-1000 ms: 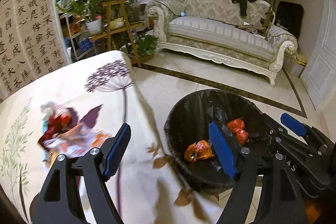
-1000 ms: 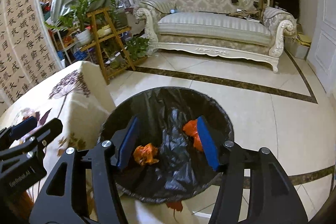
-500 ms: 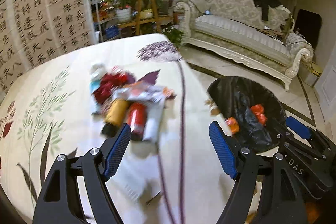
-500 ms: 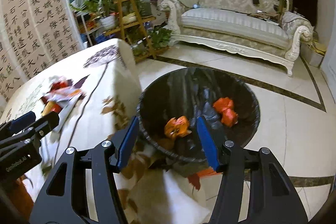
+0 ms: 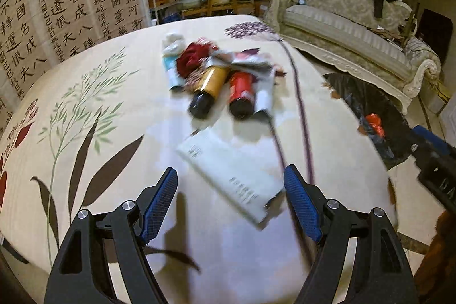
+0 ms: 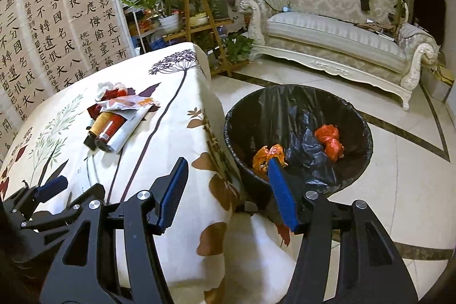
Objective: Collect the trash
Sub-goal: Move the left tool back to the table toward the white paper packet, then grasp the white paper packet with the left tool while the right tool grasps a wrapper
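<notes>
We are between drops, reaching for the next piece of trash. Our left gripper (image 5: 230,201) hangs over the counter (image 5: 94,116) with its fingers apart and nothing between the pads; a flat white packet (image 5: 228,170) lies just ahead of them, at about 12 o'clock in the left wrist view. Beyond it, also toward 12 o'clock, sits the main trash heap (image 5: 219,73): a gold tube, a red tube, a pale tube and crumpled wrappers, all touching.

Our right gripper (image 6: 228,193) is empty too, fingers apart, held over the counter's edge. The bin (image 6: 356,116) with its black liner stands on the floor at roughly 1 o'clock from it, just beside the counter, already holding two orange wads (image 6: 329,141).

Next, we judge, the left fingers should come down astride the white packet. It lies flat on the cloth, so one finger may have to slide under an edge, and the cloth could bunch up.
</notes>
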The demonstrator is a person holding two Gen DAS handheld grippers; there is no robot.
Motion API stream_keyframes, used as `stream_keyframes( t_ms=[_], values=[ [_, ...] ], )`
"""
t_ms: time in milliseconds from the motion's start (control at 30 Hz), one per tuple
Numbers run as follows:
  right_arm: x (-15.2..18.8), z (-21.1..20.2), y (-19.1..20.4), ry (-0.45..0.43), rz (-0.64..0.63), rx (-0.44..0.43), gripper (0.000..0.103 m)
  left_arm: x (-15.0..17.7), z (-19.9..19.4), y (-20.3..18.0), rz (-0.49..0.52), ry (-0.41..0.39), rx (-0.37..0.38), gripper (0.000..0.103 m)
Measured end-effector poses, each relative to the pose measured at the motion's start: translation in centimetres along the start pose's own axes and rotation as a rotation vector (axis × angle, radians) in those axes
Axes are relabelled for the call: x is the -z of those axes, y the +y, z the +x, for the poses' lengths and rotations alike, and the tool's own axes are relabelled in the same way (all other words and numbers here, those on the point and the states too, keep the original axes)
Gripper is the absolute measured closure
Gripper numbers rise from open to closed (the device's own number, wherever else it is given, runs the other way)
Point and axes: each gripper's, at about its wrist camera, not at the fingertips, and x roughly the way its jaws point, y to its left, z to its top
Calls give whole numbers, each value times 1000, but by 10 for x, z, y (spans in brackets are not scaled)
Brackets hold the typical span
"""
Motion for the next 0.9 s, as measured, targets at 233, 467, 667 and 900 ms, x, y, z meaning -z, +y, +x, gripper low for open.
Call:
stream_keyframes(
  t_ms=[233, 467, 667, 900],
  values=[
    [1, -1, 4, 2, -5, -11, 46, 12, -3, 22, -45, 23, -6, 28],
    [-1, 0, 5, 4, -6, -20, 46, 6, -11, 23, -63, 4, 35, 26],
    [-3, 2, 7, 9, -8, -26, 46, 0, 5, 19, -44, 17, 29, 32],
    [-6, 8, 17, 17, -28, -37, 46, 1, 3, 25, 8, -17, 9, 70]
  ],
)
